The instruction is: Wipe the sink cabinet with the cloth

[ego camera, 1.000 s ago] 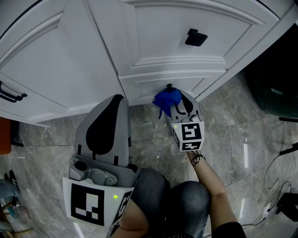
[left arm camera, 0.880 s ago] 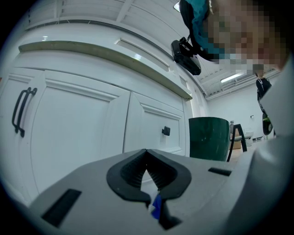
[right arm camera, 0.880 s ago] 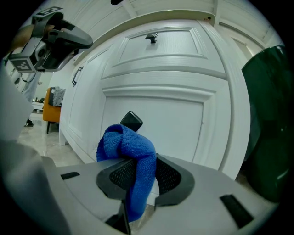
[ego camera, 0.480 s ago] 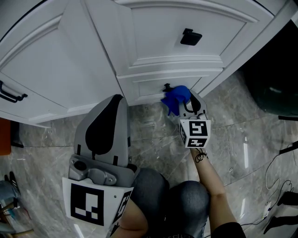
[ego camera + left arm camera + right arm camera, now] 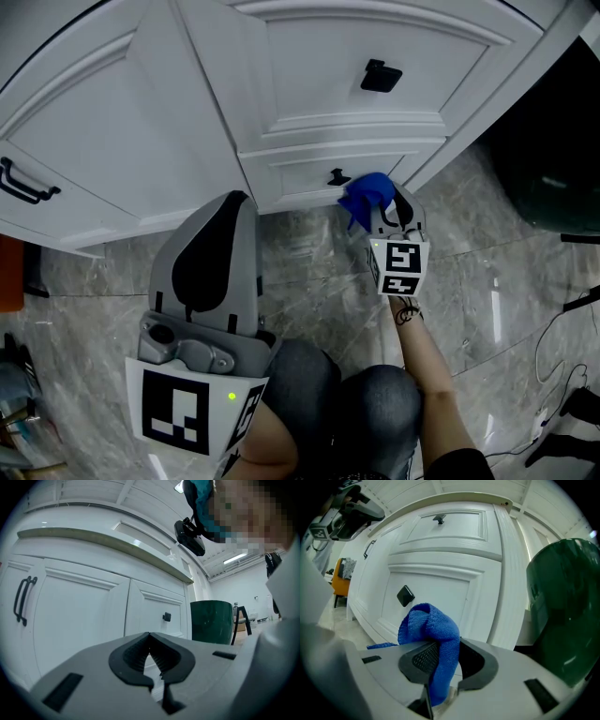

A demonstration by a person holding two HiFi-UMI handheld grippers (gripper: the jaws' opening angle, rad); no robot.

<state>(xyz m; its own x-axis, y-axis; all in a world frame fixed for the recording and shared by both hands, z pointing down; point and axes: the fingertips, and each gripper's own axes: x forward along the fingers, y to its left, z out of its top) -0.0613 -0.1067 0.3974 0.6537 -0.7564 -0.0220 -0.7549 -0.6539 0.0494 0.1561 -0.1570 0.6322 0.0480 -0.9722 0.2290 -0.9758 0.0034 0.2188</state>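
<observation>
Currently held: cloth (image 5: 433,634), pinched in right gripper (image 5: 443,663), at low panel of sink cabinet (image 5: 319,103).
Left gripper (image 5: 151,657): jaws together, empty.
Risk: loose fold may snag the knob (image 5: 336,177) and pull free.

open floor (image 5: 469,281) before sink cabinet (image 5: 356,122), green bin (image 5: 562,602) beside

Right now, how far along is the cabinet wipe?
Done: the cloth is picked up and clamped in the right gripper. In hand: it is at the low panel, beside the knob. Left: no streaks show on the cabinet, so the wiped area can't be judged; the doors above probably remain. The left gripper is shut, empty and idle.
</observation>
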